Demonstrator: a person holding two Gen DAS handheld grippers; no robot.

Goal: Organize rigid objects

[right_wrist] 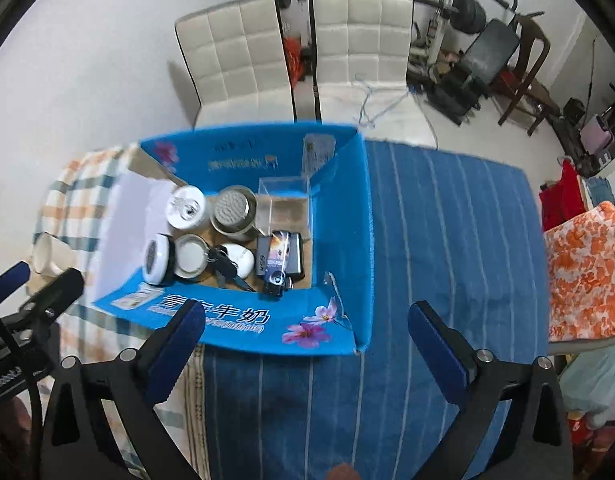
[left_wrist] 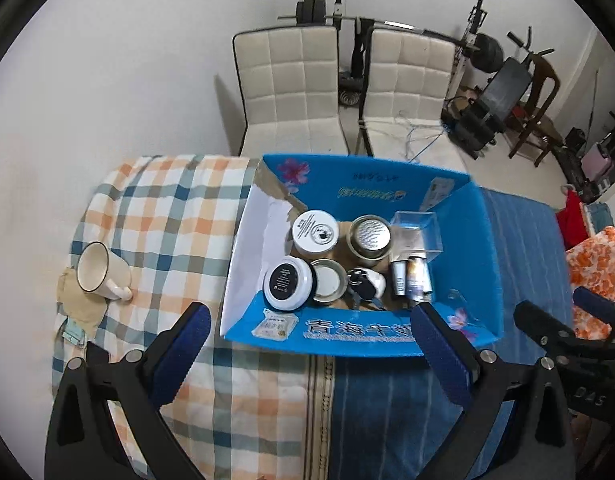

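Two views look down on one blue box. From the left wrist, the left gripper (left_wrist: 307, 344) spreads its fingers (left_wrist: 187, 344) wide across the bottom of the frame, with nothing between them. The blue box (left_wrist: 475, 248) sits at centre on the bench, holding a white jar (left_wrist: 315, 232), a metal tin (left_wrist: 369, 240), a black-lidded tin (left_wrist: 287, 284), a clear case (left_wrist: 417, 232) and small tubes (left_wrist: 411, 280). A cream mug (left_wrist: 101, 272) lies tipped at mid left on the checked cloth (left_wrist: 167, 216) (outside the box). From the right wrist, the right gripper (right_wrist: 307, 344) is also fully open and empty, low in the frame, above the striped blue cloth (right_wrist: 447, 240). Here the box (right_wrist: 343, 220) lies centre-left.
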